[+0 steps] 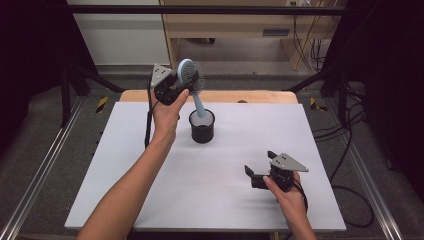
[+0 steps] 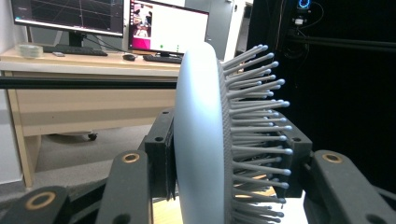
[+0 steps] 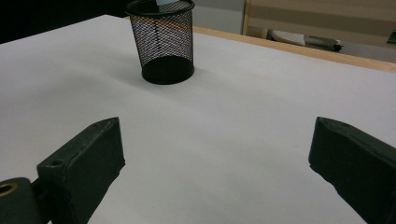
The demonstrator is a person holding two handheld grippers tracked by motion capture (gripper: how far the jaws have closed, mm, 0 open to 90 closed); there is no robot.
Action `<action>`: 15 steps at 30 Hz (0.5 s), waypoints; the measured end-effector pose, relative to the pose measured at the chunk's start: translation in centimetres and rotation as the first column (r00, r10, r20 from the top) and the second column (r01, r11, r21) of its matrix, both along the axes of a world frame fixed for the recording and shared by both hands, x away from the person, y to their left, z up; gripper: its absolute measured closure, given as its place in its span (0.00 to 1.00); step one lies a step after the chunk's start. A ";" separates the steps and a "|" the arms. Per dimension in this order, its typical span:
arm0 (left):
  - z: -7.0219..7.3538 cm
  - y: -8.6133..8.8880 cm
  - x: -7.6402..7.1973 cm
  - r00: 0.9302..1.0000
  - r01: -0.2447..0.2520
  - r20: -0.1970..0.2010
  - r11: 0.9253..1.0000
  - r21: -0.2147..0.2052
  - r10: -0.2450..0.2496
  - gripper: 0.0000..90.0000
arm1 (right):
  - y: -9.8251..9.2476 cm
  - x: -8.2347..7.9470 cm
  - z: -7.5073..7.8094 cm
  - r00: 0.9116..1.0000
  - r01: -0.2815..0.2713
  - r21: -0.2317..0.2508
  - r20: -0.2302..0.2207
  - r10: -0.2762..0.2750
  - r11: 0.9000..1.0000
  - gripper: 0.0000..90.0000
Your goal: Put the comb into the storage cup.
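Note:
A light blue hairbrush [image 1: 191, 80] stands with its handle down in a black mesh cup [image 1: 202, 126] at the back middle of the white table. My left gripper [image 1: 184, 82] is shut on the brush head, held up above the cup. In the left gripper view the brush head [image 2: 201, 140] sits between the two jaws, bristles pointing right. My right gripper [image 1: 259, 167] rests low on the table's right front, open, with nothing between its fingers. The right gripper view shows the mesh cup [image 3: 162, 39] ahead on the white surface.
The white table top [image 1: 150, 190] has a wooden edge [image 1: 250, 96] at the back. Black frame bars and cables run along both sides. A desk with monitors [image 2: 107, 23] stands beyond the table.

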State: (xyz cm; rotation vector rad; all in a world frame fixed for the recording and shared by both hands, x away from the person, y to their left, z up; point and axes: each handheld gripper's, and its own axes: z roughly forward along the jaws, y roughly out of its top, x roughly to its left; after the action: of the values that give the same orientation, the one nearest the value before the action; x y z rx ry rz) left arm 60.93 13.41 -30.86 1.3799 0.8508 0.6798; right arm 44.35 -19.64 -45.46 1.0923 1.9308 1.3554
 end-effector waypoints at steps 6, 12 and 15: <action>-0.6 0.1 0.2 1.000 -0.003 -0.013 1.000 0.000 0.003 0.57 | 0.0 0.0 0.0 1.000 0.000 0.000 0.001 0.000 1.000 0.04; -1.3 0.1 0.3 1.000 -0.006 -0.026 1.000 0.004 0.006 0.57 | 0.0 0.0 0.0 1.000 0.000 0.002 -0.001 0.000 1.000 0.04; -1.6 0.1 0.3 1.000 -0.005 -0.029 1.000 0.008 0.005 0.57 | 0.0 0.0 0.0 1.000 -0.001 -0.001 0.000 0.001 1.000 0.04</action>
State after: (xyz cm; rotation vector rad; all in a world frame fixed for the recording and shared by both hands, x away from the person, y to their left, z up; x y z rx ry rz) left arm 61.28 13.51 -32.44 1.3980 0.8758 0.6686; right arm 44.38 -19.63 -45.50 1.0906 1.9321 1.3552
